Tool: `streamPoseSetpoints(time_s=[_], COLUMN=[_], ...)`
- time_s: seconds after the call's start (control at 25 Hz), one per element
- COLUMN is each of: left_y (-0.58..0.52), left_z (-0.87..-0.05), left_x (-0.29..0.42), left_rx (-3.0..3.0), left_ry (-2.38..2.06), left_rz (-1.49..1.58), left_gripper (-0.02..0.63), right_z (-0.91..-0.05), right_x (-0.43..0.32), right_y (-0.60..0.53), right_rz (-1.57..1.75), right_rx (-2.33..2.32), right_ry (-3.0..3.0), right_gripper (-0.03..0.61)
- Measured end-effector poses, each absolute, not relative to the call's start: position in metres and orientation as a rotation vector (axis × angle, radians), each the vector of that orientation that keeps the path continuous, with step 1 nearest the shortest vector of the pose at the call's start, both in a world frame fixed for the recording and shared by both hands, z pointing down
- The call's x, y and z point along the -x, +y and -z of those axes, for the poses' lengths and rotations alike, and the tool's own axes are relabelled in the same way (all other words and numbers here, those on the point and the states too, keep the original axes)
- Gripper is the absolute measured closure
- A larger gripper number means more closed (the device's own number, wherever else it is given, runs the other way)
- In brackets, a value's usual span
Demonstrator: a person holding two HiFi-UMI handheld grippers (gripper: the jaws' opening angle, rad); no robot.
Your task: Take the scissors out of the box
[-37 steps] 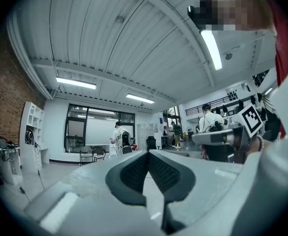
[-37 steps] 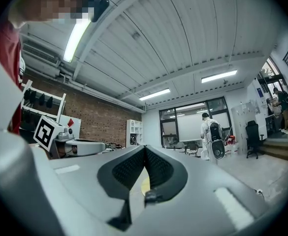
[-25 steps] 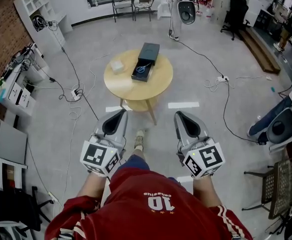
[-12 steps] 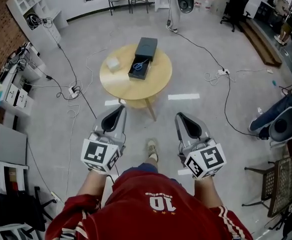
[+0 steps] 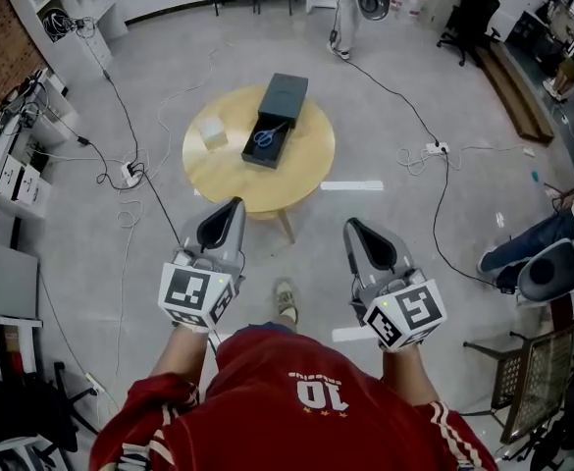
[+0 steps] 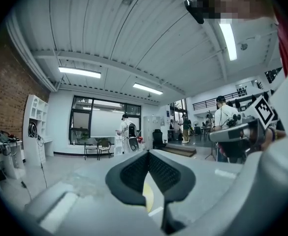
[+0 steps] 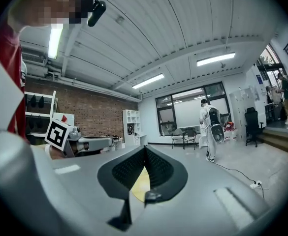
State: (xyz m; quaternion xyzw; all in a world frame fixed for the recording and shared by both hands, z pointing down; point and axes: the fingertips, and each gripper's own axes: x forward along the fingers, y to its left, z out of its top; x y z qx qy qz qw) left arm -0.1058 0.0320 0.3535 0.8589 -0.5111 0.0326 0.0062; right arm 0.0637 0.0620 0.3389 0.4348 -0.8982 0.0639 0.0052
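Observation:
The scissors [image 5: 264,137], with blue handles, lie inside an open dark box [image 5: 267,141] on a round yellow table [image 5: 306,170] ahead in the head view. The box's lid [image 5: 285,94] rests just behind it. My left gripper [image 5: 234,207] and right gripper [image 5: 349,226] are held side by side over the floor, short of the table's near edge, pointing level toward it. Both are shut with nothing held. In the left gripper view the jaws [image 6: 147,154] meet at the tips; the right gripper view shows its jaws [image 7: 144,149] closed the same way.
A small white box [image 5: 211,133] sits on the table's left part. Cables [image 5: 434,199] run over the grey floor on both sides. White tape marks [image 5: 351,185] lie by the table. Shelves [image 5: 17,180] stand left; a seated person [image 5: 547,253] and chairs are right.
The person has stepped forward. Both grippers have come closer to the table together, and the table now sits lower and nearer in the head view. The jaws stayed shut.

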Motion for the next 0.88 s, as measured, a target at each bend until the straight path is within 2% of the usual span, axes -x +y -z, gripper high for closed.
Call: streamPoseSetpoints(time_s=[0.56,0.88], left_y=[-0.094,-0.134], left_z=[-0.338,-0.351], left_x=[0.126,0.142], left_rx=[-2.699,-2.674], left_ry=[-1.591,-1.581], left_rz=[-0.089,-0.114], left_gripper=[0.611,0.611], right_z=[-0.305,-0.31], right_x=[-0.04,-0.011], right_y=[-0.077,-0.113], right_rz=[-0.147,-0.111], right_rx=[-1.317,-1.24], right_ry=[-2.849,-2.849], right_gripper=[0.583,0.583])
